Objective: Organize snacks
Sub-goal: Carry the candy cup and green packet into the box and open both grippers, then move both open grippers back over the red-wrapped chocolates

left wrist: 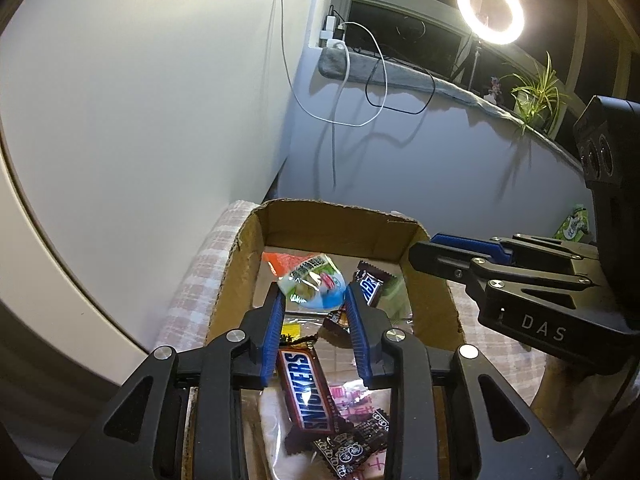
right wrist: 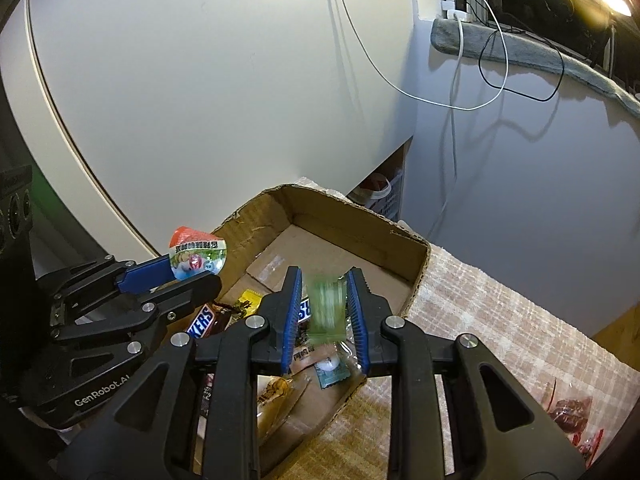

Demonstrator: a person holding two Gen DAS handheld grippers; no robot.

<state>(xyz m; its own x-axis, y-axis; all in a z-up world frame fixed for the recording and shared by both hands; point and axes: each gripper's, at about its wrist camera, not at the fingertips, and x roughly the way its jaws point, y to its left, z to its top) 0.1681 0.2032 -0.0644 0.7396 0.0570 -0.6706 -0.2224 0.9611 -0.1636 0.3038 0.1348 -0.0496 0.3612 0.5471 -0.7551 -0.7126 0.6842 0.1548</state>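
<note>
An open cardboard box (left wrist: 320,210) (right wrist: 360,218) holds several snacks, among them a long Snickers bar (left wrist: 308,392) (right wrist: 202,322) and a small Snickers (left wrist: 370,286). My left gripper (left wrist: 313,287) (right wrist: 194,270) hangs over the box's left side. Its tips are shut on a round packet (left wrist: 312,280) (right wrist: 198,258) with an orange top and a green and blue face. My right gripper (right wrist: 324,274) (left wrist: 424,254) is over the box's right part, and its jaws stand open. A green packet (right wrist: 328,308) shows blurred and loose between the right gripper's blue pads (right wrist: 292,312).
The box rests on a pink checked cloth (left wrist: 192,280) (right wrist: 500,320). Red-wrapped sweets (right wrist: 568,412) lie on the cloth right of the box. A green bag (left wrist: 574,224) sits further off. White walls, hanging cables (left wrist: 340,80) and a ring light (left wrist: 490,8) stand behind.
</note>
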